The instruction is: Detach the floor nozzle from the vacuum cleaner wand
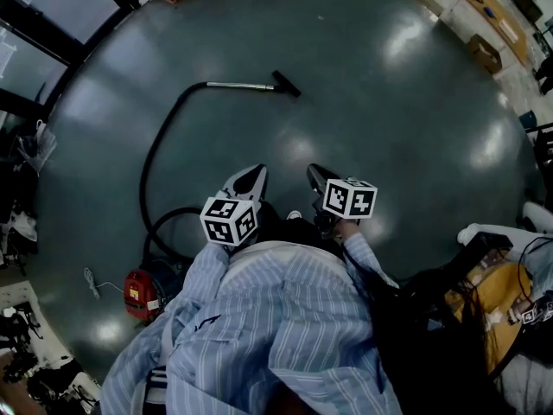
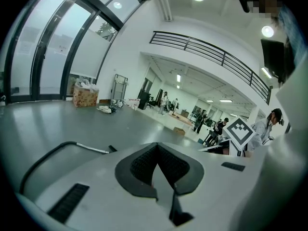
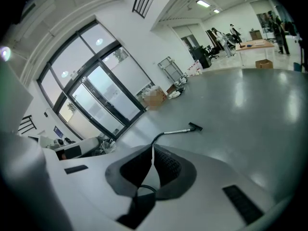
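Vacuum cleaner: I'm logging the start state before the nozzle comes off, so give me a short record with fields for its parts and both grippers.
floor nozzle: on the wand's end, lying on the floor
wand: flat on floor, joined to hose
canister: red, at hose's other end
left gripper: shut, empty
right gripper: shut, empty
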A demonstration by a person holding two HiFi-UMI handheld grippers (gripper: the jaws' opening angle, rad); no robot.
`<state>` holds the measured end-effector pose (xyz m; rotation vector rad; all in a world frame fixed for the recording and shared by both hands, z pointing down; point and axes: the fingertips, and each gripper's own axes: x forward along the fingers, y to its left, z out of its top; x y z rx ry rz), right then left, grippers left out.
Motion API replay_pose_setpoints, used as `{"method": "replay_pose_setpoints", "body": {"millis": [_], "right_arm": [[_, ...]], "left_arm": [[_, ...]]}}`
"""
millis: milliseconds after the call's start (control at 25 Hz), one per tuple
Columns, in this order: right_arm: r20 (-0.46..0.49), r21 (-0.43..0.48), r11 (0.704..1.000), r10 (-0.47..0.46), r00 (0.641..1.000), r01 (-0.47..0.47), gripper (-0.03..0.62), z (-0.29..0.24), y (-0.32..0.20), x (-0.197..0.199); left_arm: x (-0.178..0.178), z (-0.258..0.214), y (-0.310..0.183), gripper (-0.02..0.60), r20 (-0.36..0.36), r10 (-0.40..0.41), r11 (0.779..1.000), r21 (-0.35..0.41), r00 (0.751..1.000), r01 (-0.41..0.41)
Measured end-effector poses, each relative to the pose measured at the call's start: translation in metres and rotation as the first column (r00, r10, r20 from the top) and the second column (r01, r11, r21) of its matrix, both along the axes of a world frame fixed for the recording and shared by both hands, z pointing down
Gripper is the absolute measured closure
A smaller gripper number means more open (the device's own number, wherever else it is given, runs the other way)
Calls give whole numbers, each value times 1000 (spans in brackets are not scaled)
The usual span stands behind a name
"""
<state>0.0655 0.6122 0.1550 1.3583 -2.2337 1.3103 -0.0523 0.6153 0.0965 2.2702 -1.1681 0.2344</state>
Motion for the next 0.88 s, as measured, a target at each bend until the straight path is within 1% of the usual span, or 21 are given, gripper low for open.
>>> {"method": "replay_pose_setpoints", "body": {"millis": [200,320,440,560,720,880], "right_arm": [[24,-21,1000,-6,1000,7,576,6,-8,8],[30,-25,1000,-16,999,17,576,11,-15,3],[31,-29,999,-21,999,22,576,13,-26,-4],[23,-27,999,-18,1000,19,576,14,-44,-10],[-3,-29,1000,0,1000,0,576,17,-72,-18],[-7,-37,999,16,1000,-17,576,12,-116,-42]], "left_arm": [[-2,-3,-7,575,10,-33,999,-3,999,33],[-9,-1,-16,575,10,-51,999,-6,999,51],[-16,5,-28,575,3,-52,998,-20,999,53],[-23,8,-48,575,-11,-44,999,-25,999,43],[-33,15,-82,575,-24,-12,999,-30,1000,11],[-54,11,-128,575,-37,26,999,-39,999,-27]]}}
